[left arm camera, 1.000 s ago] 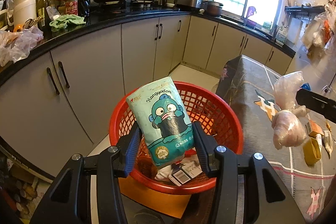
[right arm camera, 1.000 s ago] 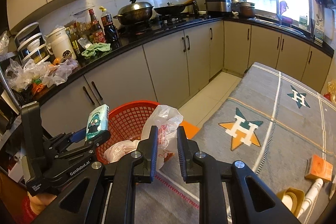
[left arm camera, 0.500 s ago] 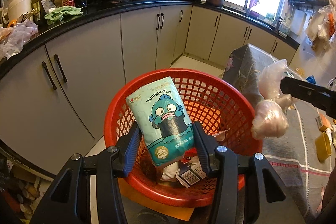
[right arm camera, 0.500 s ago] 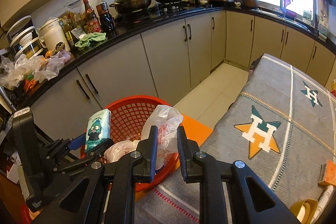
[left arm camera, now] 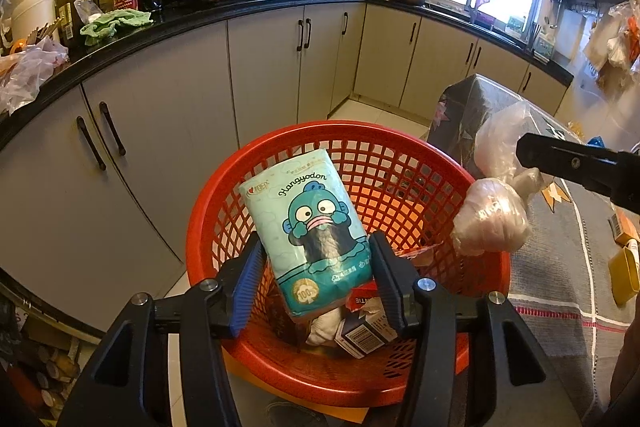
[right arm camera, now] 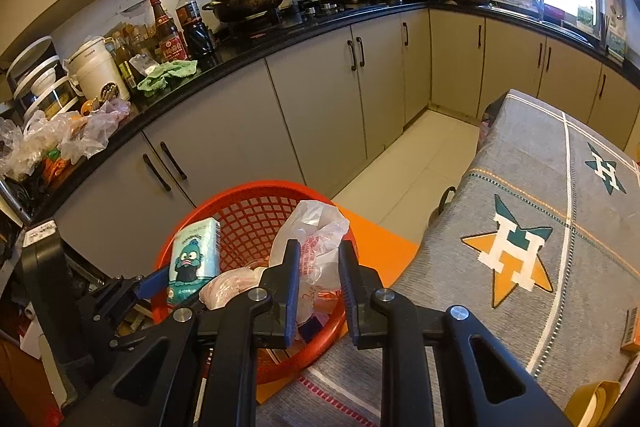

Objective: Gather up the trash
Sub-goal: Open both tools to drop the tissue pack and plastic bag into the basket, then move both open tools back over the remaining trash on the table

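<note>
Over the red mesh basket (left arm camera: 404,163) both loads hang ready to drop: the left gripper (left arm camera: 318,277) clamps the teal tissue pack (left arm camera: 310,227), its long axis upright and leaning slightly left, printed face toward the camera. The right gripper (right arm camera: 319,287) appears to pinch the knotted plastic bag (right arm camera: 316,247), bulb hanging just inside the rim. Next, I judge, each set of jaws need only part.

The pale teal plastic tissue pack with a cartoon fish face (left arm camera: 312,227) carries "Hangyodon" in dark script across its top, and a round gold badge near its bottom edge reads "100". The grey woven cloth on the desk (right arm camera: 560,227) bears a large white letter "H" inside an orange and green star, and another "H" in a green star further back. The other labels around are too small to read.
</note>
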A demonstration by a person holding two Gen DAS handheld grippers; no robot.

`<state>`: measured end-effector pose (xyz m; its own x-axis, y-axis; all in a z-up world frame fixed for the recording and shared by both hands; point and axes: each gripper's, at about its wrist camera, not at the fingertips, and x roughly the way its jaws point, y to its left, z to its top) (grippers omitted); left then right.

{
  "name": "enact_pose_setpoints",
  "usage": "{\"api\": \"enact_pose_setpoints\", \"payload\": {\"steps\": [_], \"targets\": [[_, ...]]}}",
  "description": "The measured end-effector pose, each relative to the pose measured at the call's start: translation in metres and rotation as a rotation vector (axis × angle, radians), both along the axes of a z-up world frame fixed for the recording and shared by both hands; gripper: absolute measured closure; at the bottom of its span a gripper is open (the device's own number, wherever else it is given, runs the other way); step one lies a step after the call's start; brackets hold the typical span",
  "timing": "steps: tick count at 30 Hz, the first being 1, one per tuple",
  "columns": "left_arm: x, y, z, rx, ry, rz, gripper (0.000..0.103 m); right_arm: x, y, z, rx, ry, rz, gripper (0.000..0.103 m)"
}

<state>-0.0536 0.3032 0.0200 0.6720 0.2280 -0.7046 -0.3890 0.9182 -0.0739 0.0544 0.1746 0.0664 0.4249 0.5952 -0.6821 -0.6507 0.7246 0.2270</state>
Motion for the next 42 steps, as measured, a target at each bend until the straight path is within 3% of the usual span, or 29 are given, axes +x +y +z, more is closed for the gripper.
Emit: {"api": "enact_pose_setpoints", "payload": {"steps": [7,17,32,42], "targets": [[0.001,-0.002,-0.001,-0.001,0.007,-0.005,0.046,-0.003,0.002,0.001,0.007,0.016,0.011,0.077],[-0.006,-0.015,0.013,0.008,-0.015,-0.019,0.046,-0.020,-0.040,0.014,0.018,-0.005,-0.036,0.070],[-0.032,-0.077,0.036,0.050,-0.038,-0.077,0.038,-0.057,-0.138,0.022,0.092,-0.004,-0.140,0.062],[-0.028,-0.147,0.030,0.071,0.003,-0.215,0.038,-0.073,-0.207,0.008,0.102,0.019,-0.231,0.062]]}}
